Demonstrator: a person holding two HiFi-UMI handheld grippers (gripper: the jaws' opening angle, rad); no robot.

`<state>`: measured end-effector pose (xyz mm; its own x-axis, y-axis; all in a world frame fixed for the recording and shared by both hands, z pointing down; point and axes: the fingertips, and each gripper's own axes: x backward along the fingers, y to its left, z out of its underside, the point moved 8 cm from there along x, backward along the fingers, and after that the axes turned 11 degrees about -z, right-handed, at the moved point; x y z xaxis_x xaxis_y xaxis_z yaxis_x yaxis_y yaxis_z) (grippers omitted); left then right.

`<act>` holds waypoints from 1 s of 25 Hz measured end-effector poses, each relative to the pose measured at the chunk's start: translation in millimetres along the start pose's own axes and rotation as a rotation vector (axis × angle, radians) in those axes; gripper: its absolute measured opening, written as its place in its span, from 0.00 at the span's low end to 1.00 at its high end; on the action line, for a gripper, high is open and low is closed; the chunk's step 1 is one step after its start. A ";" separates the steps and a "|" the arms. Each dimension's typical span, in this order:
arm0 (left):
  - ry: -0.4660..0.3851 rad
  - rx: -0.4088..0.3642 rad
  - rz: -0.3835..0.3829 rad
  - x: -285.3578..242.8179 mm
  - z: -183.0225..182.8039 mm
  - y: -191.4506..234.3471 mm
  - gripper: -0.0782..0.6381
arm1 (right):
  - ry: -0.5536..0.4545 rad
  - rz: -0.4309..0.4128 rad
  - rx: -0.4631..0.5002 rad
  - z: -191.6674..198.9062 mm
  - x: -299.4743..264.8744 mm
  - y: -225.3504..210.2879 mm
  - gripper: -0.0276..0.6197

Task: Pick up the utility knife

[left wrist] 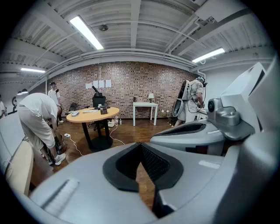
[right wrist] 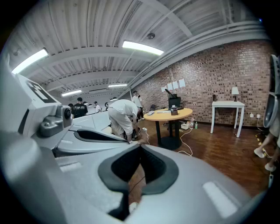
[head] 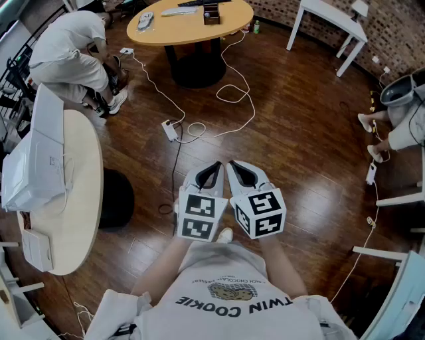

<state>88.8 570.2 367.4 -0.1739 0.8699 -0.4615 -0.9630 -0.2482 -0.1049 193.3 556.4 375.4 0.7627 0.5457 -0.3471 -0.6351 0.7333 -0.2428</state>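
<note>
I hold both grippers side by side at waist height over the wooden floor, tips pointing away from me. My left gripper (head: 214, 167) (left wrist: 141, 145) is shut with nothing between its jaws. My right gripper (head: 236, 166) (right wrist: 140, 147) is also shut and empty, close against the left one. Ahead stands a round orange table (head: 229, 25) (left wrist: 89, 116) (right wrist: 183, 114) with a dark box (head: 211, 13) and a few flat items on it. They are too small for me to make out a utility knife among them.
A cream oval table (head: 80, 199) with a white machine (head: 36, 156) stands at my left, with a black stool (head: 116, 199) beside it. A person (head: 66, 46) bends over at the far left. Cables and a power strip (head: 170, 129) lie on the floor. A white table (head: 332, 16) stands at the far right.
</note>
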 end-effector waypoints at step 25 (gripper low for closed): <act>-0.054 -0.014 0.095 -135.8 -60.5 181.5 0.12 | 0.013 0.100 0.011 -97.5 -199.4 -36.3 0.05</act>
<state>-49.9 381.2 357.8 -0.2756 0.8636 -0.4222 -0.9387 -0.3364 -0.0753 52.3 381.4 365.1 0.6942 0.6109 -0.3805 -0.7063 0.6801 -0.1967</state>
